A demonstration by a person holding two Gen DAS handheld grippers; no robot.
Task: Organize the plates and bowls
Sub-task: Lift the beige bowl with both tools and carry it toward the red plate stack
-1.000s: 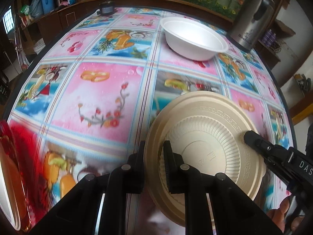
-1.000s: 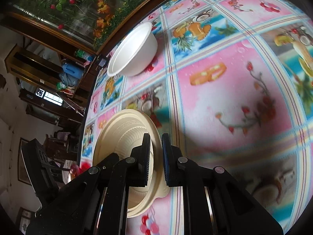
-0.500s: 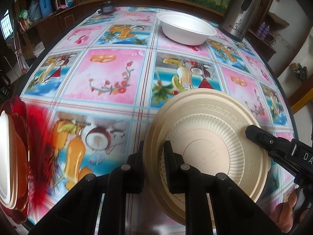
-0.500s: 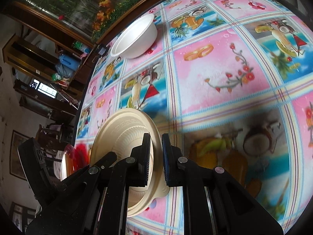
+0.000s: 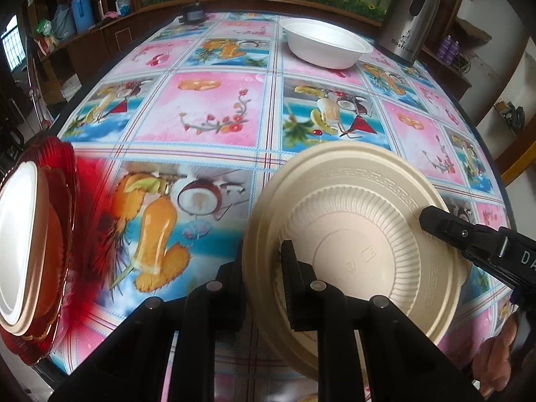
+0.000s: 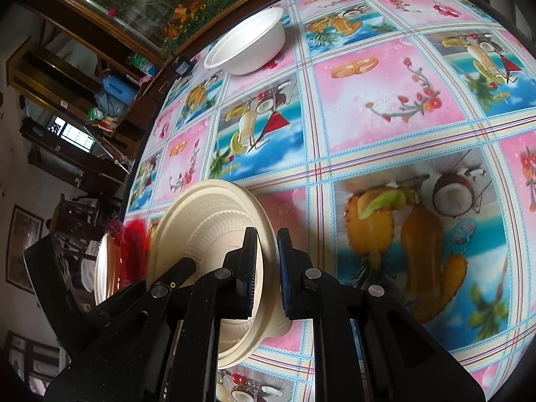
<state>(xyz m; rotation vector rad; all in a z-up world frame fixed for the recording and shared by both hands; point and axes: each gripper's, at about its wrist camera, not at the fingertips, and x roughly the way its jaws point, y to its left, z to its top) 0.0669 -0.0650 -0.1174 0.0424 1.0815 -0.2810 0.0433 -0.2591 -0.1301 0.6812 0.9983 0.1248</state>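
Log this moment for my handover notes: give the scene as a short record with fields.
held item: cream plate, upside down
left hand-held gripper: shut on the plate's near rim
right hand-held gripper: shut on the opposite rim
stack: red dish holding plates, at table's left edge
white bowl: far side, upright
steel flask: beside bowl

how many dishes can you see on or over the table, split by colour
cream: 1, the plate held by both grippers
white: 2, the bowl at the far side and the dish lying in the red one
red: 1, the plate at the left edge
total: 4
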